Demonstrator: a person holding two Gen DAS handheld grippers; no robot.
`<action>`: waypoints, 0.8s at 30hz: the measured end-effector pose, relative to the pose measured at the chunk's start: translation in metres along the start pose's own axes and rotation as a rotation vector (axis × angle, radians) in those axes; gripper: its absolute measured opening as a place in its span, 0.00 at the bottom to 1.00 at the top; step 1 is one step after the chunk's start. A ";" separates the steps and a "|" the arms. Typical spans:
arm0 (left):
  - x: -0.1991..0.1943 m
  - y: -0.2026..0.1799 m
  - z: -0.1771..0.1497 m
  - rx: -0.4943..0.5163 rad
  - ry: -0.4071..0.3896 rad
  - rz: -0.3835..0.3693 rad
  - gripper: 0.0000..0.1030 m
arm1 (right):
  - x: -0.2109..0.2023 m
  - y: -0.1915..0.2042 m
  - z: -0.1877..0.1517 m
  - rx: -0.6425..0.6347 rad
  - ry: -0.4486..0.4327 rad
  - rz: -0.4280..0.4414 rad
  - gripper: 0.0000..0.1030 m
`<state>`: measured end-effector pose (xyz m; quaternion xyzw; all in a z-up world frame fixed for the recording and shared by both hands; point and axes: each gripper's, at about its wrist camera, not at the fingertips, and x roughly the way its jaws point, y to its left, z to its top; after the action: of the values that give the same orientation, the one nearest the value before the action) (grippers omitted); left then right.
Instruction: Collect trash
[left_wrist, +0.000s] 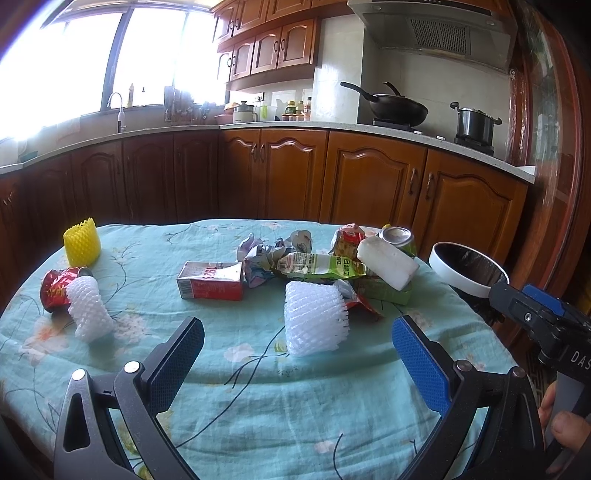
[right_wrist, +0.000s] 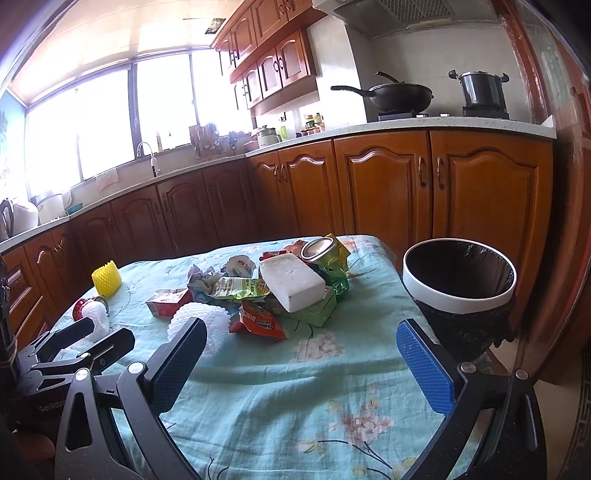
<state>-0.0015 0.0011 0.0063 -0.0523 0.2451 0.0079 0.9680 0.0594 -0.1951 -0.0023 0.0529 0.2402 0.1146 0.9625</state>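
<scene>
Trash lies on a table with a teal floral cloth (left_wrist: 258, 406). My left gripper (left_wrist: 299, 354) hovers open and holds nothing; a white foam net (left_wrist: 316, 317) lies just ahead between its fingers. Farther off are a red carton (left_wrist: 210, 280), a green packet (left_wrist: 321, 266), a white foam block (left_wrist: 388, 262) and a tin can (left_wrist: 397, 236). At the left sit a yellow foam net (left_wrist: 82, 242), a crushed red can (left_wrist: 57, 288) and another white net (left_wrist: 90, 314). My right gripper (right_wrist: 303, 362) is open and holds nothing, near the front edge, short of the red snack packet (right_wrist: 258, 321).
A white-rimmed bin (right_wrist: 458, 291) with a black liner stands off the table's right edge. Wooden kitchen cabinets (right_wrist: 380, 192) run behind the table, with a wok (right_wrist: 400, 94) and a pot (right_wrist: 482, 88) on the stove. A hand (left_wrist: 565, 428) holds the right gripper's handle.
</scene>
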 end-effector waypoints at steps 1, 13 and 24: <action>0.002 0.000 0.001 -0.001 0.005 -0.001 0.99 | 0.001 0.000 0.000 -0.001 0.003 0.002 1.00; 0.040 0.008 0.016 -0.039 0.110 -0.013 0.96 | 0.044 -0.007 0.008 -0.010 0.098 0.061 0.99; 0.090 0.014 0.035 -0.059 0.228 -0.057 0.85 | 0.106 -0.013 0.031 -0.047 0.207 0.120 0.85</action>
<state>0.0938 0.0179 -0.0073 -0.0883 0.3516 -0.0184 0.9318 0.1671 -0.1827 -0.0250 0.0327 0.3319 0.1825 0.9249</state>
